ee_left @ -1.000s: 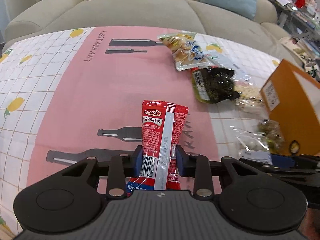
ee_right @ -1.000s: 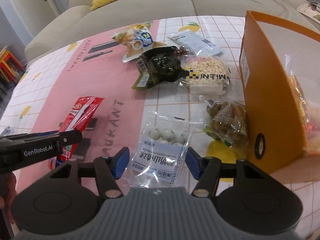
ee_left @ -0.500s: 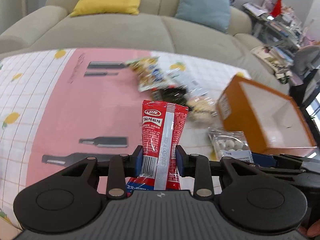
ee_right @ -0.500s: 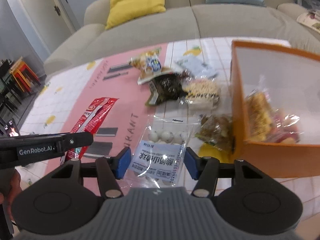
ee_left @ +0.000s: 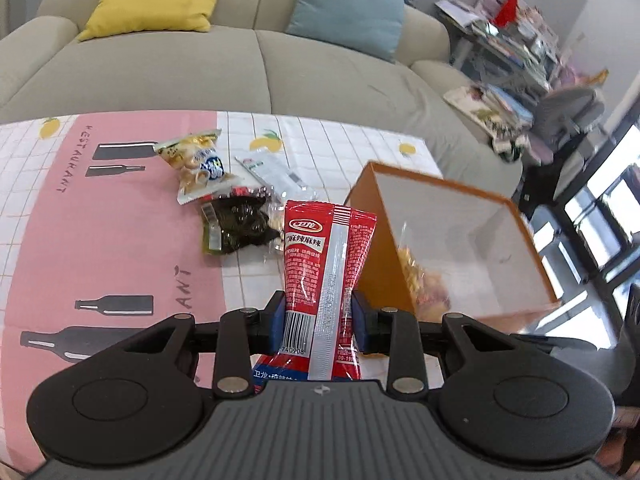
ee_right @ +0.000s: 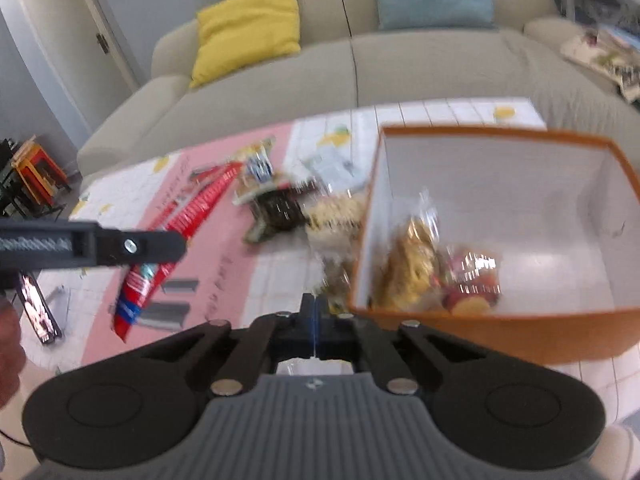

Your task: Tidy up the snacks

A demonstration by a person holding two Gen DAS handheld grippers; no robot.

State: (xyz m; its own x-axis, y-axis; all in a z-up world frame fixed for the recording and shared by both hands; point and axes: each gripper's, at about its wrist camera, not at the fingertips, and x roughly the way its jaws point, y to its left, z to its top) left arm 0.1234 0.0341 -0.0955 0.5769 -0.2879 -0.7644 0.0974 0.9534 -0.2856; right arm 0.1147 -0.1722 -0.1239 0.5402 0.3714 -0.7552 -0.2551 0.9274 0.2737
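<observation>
My left gripper (ee_left: 319, 316) is shut on a red spicy-snack packet (ee_left: 326, 264) and holds it upright above the table, left of the orange box (ee_left: 384, 272). The packet also shows in the right wrist view (ee_right: 176, 236), under the left gripper's arm (ee_right: 120, 246). My right gripper (ee_right: 315, 320) has its jaws pressed together; a clear bag edge (ee_right: 316, 368) shows just beneath them, but what it grips is hidden. The orange box (ee_right: 480, 328) holds a yellow snack bag (ee_right: 408, 276) and a red one (ee_right: 472, 280).
Loose snacks lie on the pink-and-white tablecloth (ee_left: 100, 248): a yellow bag (ee_left: 198, 164), a dark green packet (ee_left: 238, 228), a clear packet (ee_left: 272, 170). A beige sofa (ee_left: 200, 68) stands behind the table. A phone (ee_right: 38, 312) lies at the left edge.
Both grippers rose and moved right toward the orange box. The left still holds the red packet. The right jaws closed over the clear bag of white balls, which no longer shows ahead.
</observation>
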